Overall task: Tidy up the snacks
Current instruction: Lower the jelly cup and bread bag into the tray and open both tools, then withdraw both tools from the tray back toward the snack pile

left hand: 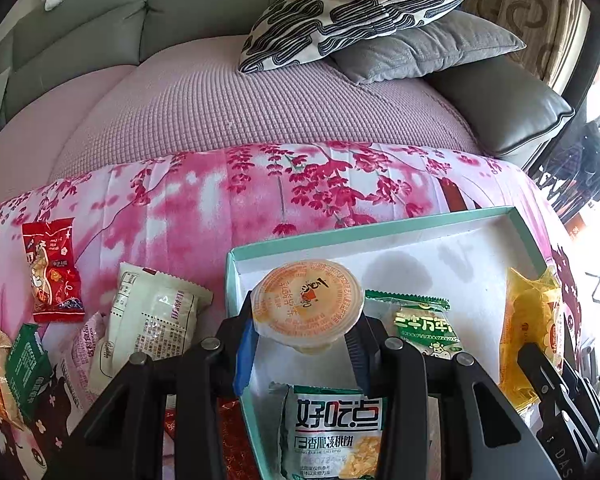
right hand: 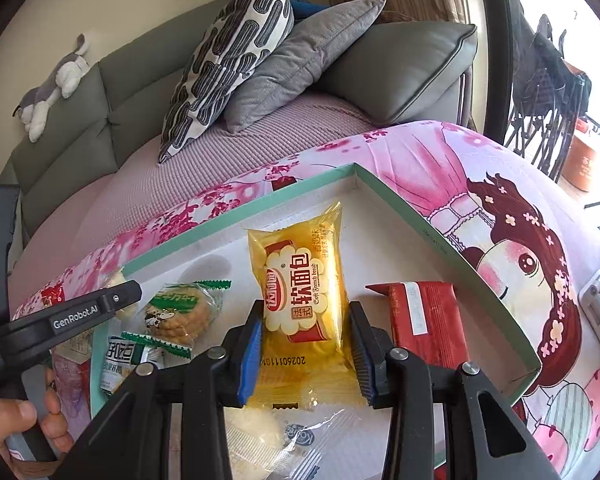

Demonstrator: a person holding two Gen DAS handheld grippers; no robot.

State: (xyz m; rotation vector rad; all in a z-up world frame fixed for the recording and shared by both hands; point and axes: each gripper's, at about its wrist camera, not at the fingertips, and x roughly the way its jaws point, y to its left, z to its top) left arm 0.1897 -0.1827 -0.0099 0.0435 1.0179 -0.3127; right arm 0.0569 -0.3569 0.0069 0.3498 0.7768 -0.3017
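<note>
My left gripper (left hand: pixel 304 344) is shut on an orange jelly cup (left hand: pixel 306 304) and holds it over the left part of the teal-rimmed white box (left hand: pixel 440 218). My right gripper (right hand: pixel 306 354) is shut on a yellow soft-bread packet (right hand: pixel 304 300) over the same box (right hand: pixel 440 232). In the box lie a green biscuit packet (left hand: pixel 420 326), a green-and-white walnut cookie packet (left hand: pixel 334 432) and a red packet (right hand: pixel 426 324). The bread packet also shows at the right in the left wrist view (left hand: pixel 528 332).
Loose snacks lie left of the box on the pink floral cloth (left hand: pixel 220 200): a red packet (left hand: pixel 54 272), a white packet (left hand: pixel 156 316), a green packet (left hand: pixel 28 364). Behind is a grey sofa with a patterned pillow (left hand: pixel 360 8) and grey cushion (left hand: pixel 428 46).
</note>
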